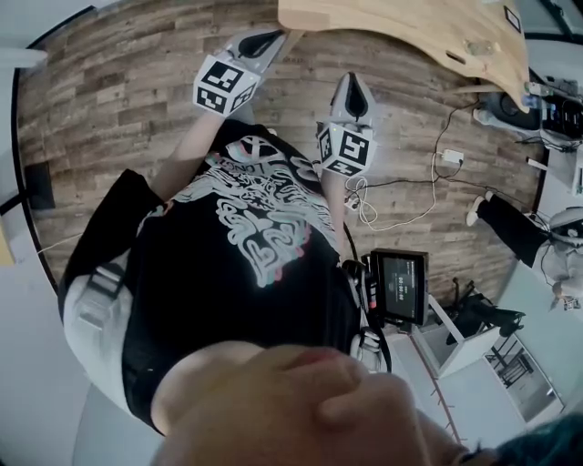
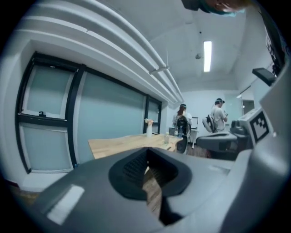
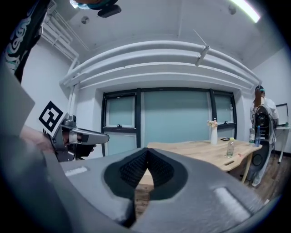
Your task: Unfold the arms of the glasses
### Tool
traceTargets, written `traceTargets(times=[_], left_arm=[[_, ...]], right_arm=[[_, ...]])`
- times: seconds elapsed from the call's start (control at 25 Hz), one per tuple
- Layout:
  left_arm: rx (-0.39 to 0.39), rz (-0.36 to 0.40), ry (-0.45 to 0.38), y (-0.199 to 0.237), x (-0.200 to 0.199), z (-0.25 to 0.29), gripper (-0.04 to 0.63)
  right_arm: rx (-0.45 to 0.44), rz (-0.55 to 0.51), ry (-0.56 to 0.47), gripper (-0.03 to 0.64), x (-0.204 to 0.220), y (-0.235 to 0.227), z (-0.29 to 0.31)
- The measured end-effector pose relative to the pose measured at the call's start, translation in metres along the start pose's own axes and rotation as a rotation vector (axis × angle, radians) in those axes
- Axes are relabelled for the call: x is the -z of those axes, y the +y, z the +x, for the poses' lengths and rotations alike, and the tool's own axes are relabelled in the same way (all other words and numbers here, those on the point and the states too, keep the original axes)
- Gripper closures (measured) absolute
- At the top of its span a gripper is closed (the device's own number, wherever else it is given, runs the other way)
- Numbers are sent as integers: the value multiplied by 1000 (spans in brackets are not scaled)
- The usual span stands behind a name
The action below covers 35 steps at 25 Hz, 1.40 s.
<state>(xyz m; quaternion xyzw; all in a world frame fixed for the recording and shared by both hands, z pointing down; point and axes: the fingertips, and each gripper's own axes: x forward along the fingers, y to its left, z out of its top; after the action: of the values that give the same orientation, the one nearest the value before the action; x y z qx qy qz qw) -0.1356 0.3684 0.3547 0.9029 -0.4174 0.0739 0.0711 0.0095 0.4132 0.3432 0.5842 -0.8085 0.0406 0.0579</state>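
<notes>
— How does the person hold the two tools?

— Both forearms (image 1: 187, 150) reach forward from the black T-shirt (image 1: 246, 264), out over the plank floor (image 1: 109, 100). The left hand-held gripper (image 1: 271, 38) reaches farther forward, and in the head view its tips lie at the edge of the wooden bench (image 1: 410, 27). The right hand-held gripper (image 1: 353, 84) sits beside it, short of that edge.

— And the jaws?

— Pressed together on both, tip against tip, with nothing between them (only floor planks show through the slit below the pads). Both point roughly level across the room, toward the bench top with a vase (image 3: 213, 131) and a bottle (image 3: 230, 148).

— Where are the glasses?

— No view shows them.
</notes>
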Motion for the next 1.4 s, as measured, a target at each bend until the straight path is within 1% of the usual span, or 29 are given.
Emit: traceTargets(times=[0.16, 0.28, 0.52, 0.68, 0.8, 1.0, 1.12, 1.4], left_arm=[[7, 23, 5, -9, -1, -7, 606], [13, 25, 19, -6, 5, 1, 606], [9, 38, 26, -4, 5, 4, 606], [-5, 88, 49, 8, 9, 18, 606], [-9, 95, 85, 24, 15, 34, 606], [-31, 82, 113, 64, 18, 75, 606], [-44, 81, 120, 92, 13, 108, 606], [-30, 87, 140, 157, -4, 177, 606]], right_arm=[[-8, 50, 15, 618, 5, 3, -10], [-17, 67, 27, 618, 13, 1, -4], [-11, 53, 25, 618, 13, -1, -5], [-2, 56, 32, 618, 16, -10, 10], [-15, 57, 47, 618, 19, -16, 35], [-44, 71, 71, 618, 22, -31, 91], [-58, 82, 86, 618, 23, -47, 133], [-62, 98, 104, 618, 14, -71, 227]])
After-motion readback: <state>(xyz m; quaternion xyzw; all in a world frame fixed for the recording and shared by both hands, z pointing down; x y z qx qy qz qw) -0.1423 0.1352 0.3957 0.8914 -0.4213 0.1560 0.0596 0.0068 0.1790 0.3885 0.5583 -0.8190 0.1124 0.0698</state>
